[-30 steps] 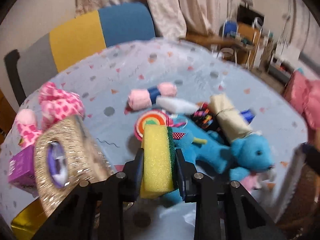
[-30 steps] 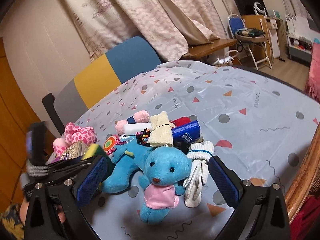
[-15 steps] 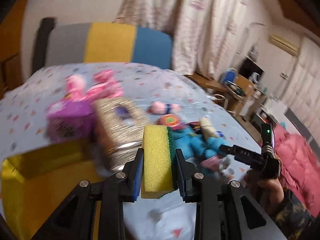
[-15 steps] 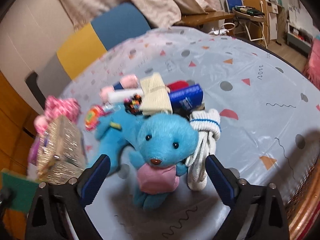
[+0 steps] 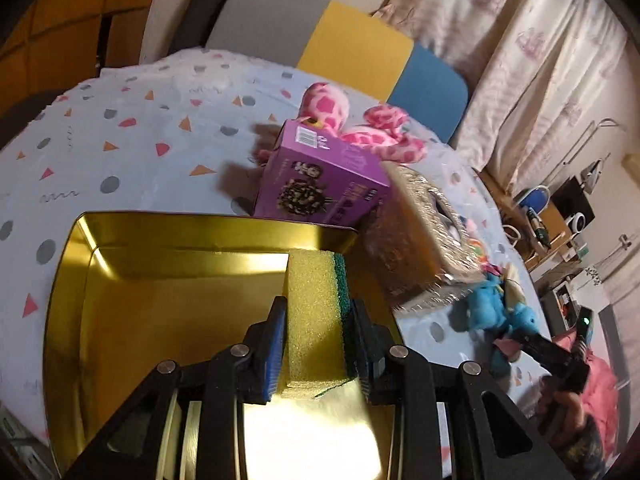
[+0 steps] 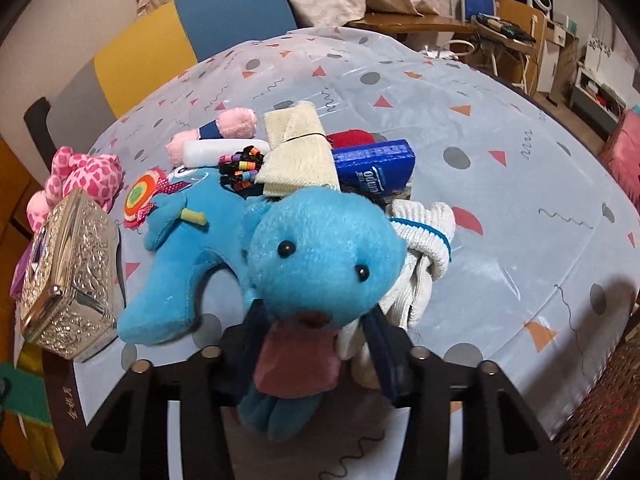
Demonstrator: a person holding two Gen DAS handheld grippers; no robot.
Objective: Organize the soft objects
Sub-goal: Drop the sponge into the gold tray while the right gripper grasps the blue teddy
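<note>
My left gripper (image 5: 316, 344) is shut on a yellow sponge with a green scouring side (image 5: 316, 312) and holds it over the gold tin tray (image 5: 132, 304). My right gripper (image 6: 308, 352) has its jaws on both sides of the pink-shirted body of a blue teddy bear (image 6: 320, 256); I cannot tell whether they press on it. Behind the bear lie a blue plush animal (image 6: 180, 264), white rolled socks (image 6: 420, 248), a cream cloth roll (image 6: 296, 152), a pink-and-blue soft toy (image 6: 224, 128) and a pink spotted plush (image 6: 80, 180).
A silver embossed box (image 6: 64, 276) stands left of the pile, and a purple carton (image 5: 320, 184) leans behind the tray. A blue tissue pack (image 6: 376, 168), beaded hair ties (image 6: 240, 164) and a lollipop toy (image 6: 140, 196) lie in the pile. A multicoloured chair (image 6: 160, 40) stands beyond the table.
My left gripper swung left with the sponge, from above the toy pile to over the gold tray. My right gripper moved in on the blue bear and its jaws narrowed around its body.
</note>
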